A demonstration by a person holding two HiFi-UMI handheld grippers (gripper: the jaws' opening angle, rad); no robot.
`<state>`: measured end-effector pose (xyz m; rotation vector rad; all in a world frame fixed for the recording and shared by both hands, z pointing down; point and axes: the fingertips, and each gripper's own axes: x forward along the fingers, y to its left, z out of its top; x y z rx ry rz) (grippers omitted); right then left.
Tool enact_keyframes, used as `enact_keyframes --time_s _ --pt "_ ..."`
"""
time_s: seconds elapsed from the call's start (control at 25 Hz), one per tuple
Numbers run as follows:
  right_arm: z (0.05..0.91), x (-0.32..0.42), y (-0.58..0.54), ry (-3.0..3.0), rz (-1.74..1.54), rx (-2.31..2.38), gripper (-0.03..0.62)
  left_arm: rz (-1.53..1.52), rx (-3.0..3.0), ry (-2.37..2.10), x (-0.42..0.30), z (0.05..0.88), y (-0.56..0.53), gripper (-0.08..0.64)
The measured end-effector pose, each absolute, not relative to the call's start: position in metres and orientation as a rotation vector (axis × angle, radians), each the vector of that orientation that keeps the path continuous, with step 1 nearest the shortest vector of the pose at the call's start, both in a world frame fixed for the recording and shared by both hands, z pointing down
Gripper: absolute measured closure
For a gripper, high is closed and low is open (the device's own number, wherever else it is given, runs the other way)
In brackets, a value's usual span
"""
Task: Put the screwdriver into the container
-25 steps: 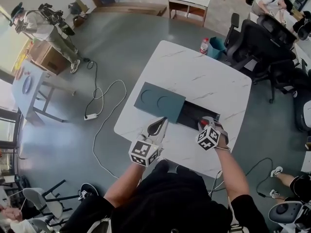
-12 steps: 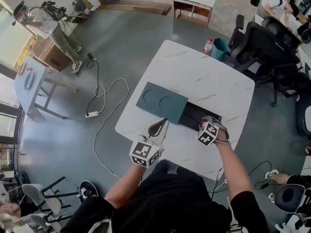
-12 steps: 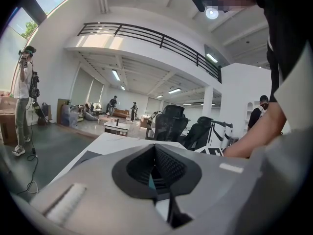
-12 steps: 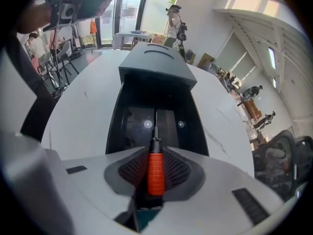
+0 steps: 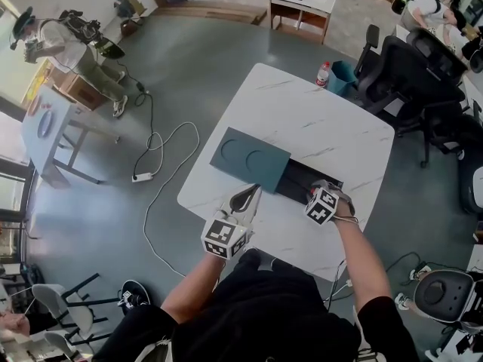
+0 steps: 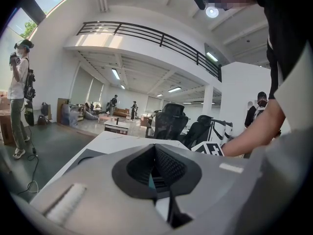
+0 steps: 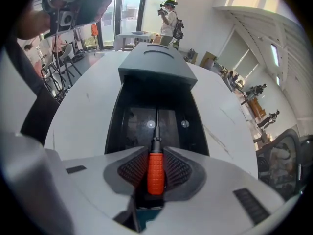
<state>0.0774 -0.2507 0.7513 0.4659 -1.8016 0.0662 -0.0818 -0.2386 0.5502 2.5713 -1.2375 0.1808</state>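
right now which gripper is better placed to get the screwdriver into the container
Right. The right gripper holds the screwdriver by its orange handle, shaft pointing into the open container, jaws just easing open. The left gripper is shut and empty.

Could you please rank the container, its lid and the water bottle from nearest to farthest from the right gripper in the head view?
1. container, directly below the right gripper holding the screwdriver.
2. lid, to its left.
3. water bottle, far off toward the view's top.
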Motion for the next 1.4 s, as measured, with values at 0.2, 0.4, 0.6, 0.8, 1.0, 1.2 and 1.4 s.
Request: enact_keyframes --time_s 0.2,0.4,0.6,0.8,1.0,1.2,1.4 --pt "0.74 0.074 -0.251 -1.833 0.04 0.485 0.482 0.198 2.563 -1.235 -0.081 0.554 -0.237 0.551" --pt "0.717 0.075 -0.25 -1.869 -0.009 0.564 0.481 0.198 2.569 -1.224 -0.078 0.554 -0.234 0.552" --pt "0.669 0.074 -0.252 -1.94 -0.065 0.717 0.489 0.194 2.583 -1.205 -0.07 0.548 -0.232 0.552" --pt "0.614 0.08 -0.251 -2.057 -0.057 0.948 0.522 0.176 2.613 -1.178 -0.052 0.541 -0.232 0.552" --pt "0.552 0.091 -0.242 -2.125 -0.105 1.221 0.571 0.139 2.644 -1.147 -0.037 0.525 -0.232 0.552" --pt "0.504 0.101 -0.223 -2.19 -0.104 1.481 0.584 0.058 2.686 -1.104 -0.016 0.5 -0.231 0.552" --pt "0.472 0.11 -0.201 -2.302 -0.15 1.674 0.584 0.032 2.747 -1.048 0.003 0.482 -0.228 0.552"
